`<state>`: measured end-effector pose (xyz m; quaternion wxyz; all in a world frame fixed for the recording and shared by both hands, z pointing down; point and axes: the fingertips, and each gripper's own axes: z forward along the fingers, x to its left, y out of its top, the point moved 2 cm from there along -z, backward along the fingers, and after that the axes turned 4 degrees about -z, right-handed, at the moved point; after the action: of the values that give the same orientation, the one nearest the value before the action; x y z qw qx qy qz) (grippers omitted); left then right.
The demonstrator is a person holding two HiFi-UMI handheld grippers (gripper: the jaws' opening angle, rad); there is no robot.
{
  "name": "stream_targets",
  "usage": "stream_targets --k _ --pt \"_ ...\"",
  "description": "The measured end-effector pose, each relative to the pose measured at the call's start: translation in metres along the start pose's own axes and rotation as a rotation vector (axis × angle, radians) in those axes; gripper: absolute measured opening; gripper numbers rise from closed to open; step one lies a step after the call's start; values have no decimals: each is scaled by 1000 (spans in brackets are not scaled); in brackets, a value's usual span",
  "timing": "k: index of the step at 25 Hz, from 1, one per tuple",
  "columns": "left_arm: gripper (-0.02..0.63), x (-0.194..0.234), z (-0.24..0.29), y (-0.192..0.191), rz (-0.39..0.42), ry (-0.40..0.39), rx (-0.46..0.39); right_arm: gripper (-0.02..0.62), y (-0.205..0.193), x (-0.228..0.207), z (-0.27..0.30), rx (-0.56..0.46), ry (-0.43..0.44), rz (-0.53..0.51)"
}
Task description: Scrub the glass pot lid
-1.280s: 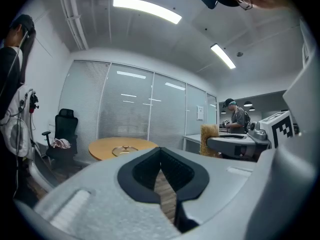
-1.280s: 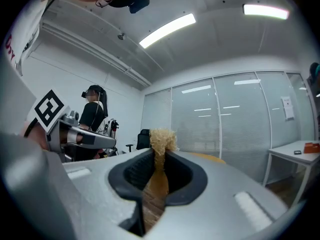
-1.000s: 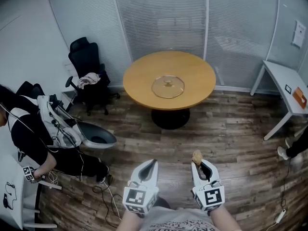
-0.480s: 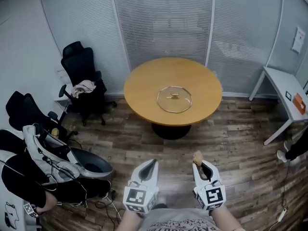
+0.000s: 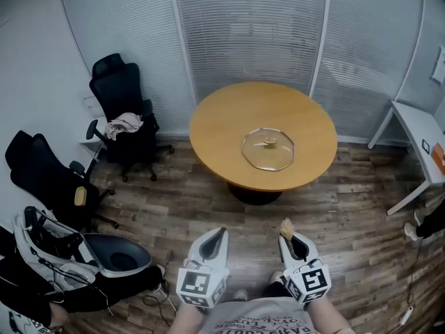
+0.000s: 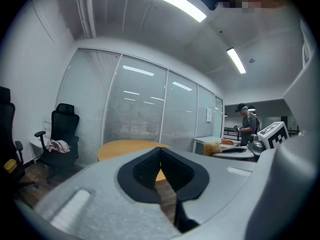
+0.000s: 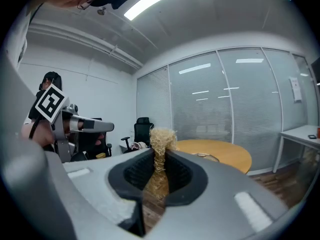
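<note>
A glass pot lid (image 5: 268,148) with a small knob lies flat on the round wooden table (image 5: 229,127), well ahead of both grippers. My left gripper (image 5: 218,235) is held low over the floor, its jaws shut with nothing between them (image 6: 160,154). My right gripper (image 5: 286,232) is beside it, shut on a tan fibrous scrubber (image 7: 161,141) whose tuft (image 5: 285,224) sticks out past the fingertips. In the right gripper view the lid (image 7: 206,156) shows faintly on the table (image 7: 225,154). Both grippers are far from the table.
Black office chairs (image 5: 118,110) stand at the left by the blinds, one with a cloth on it. A grey bucket seat (image 5: 115,252) and cables sit at the lower left. A white desk (image 5: 417,141) stands at the right. Wood floor (image 5: 188,207) lies between me and the table.
The view has shifted: the table and lid now sit further right and slightly lower in the head view. Both grippers hold the same pose and grip.
</note>
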<state>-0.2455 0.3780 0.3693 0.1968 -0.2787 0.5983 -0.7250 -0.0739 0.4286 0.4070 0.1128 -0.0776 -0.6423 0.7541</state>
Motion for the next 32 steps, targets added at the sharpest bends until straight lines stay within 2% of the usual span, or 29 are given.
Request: stream_targets --k 4,10,13,15,18,25,32 --pt "6 7 61 -22 16 48 15 58 -27 -47 49 -2 40 14" --pt "8 27 132 -36 36 141 19 58 -40 -110 122 -31 108 1" --pt "8 34 143 -4 27 177 -1 58 -9 -124 140 -28 126 -23" --pt "8 34 151 26 23 183 -17 58 20 -132 147 -26 133 -43" --pt "8 25 199 38 30 182 -15 58 34 -174 173 -30 150 -61" --pt "6 10 311 37 26 181 37 58 26 -272 232 33 150 -77" --pt "8 23 374 27 1 189 94 58 5 -321 278 119 140 -29"
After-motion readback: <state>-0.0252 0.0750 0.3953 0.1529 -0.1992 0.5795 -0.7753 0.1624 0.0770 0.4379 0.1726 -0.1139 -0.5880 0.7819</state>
